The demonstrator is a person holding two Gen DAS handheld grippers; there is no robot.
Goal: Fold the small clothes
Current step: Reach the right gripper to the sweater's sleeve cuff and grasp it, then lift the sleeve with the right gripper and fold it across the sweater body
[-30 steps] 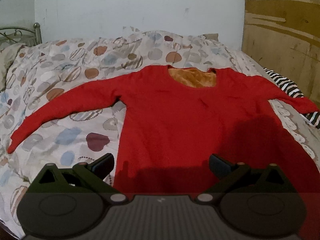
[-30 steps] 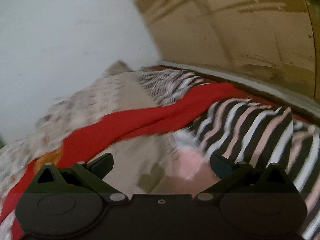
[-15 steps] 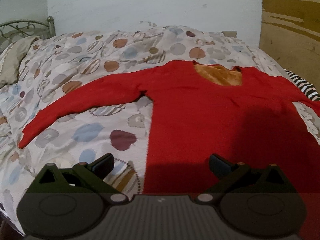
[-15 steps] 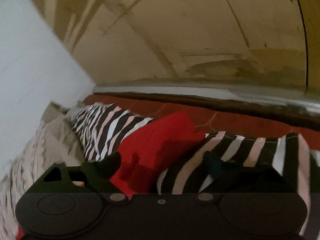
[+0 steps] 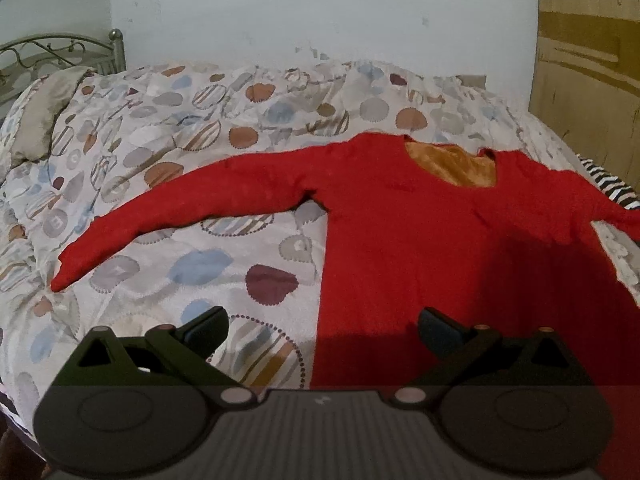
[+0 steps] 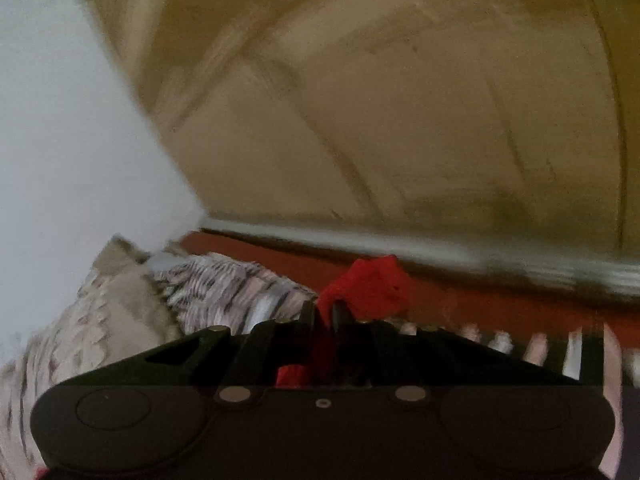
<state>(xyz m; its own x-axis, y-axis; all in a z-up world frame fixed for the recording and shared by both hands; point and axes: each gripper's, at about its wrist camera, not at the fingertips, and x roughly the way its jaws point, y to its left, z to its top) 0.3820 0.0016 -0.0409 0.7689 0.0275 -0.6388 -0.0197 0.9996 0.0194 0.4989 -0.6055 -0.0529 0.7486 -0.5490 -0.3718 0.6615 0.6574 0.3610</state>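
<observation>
1. One red top [image 5: 404, 240] lay spread flat on the patterned quilt [image 5: 168, 152].
2. Left gripper [image 5: 322, 326] hovered above its hem, jaws wide apart and empty.
3. Right gripper [image 6: 323, 312] had just closed, pinching the red sleeve end [image 6: 372, 284] beside a striped cloth [image 6: 240, 284].

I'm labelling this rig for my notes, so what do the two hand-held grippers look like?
Both look alike: the left hand-held gripper and the right hand-held gripper are matte black, with a wide body bearing two round discs, two pale rivets and angled linkage fingers. The left one's centre panel is ribbed grey. No cables, hands or sleeves show.
</observation>
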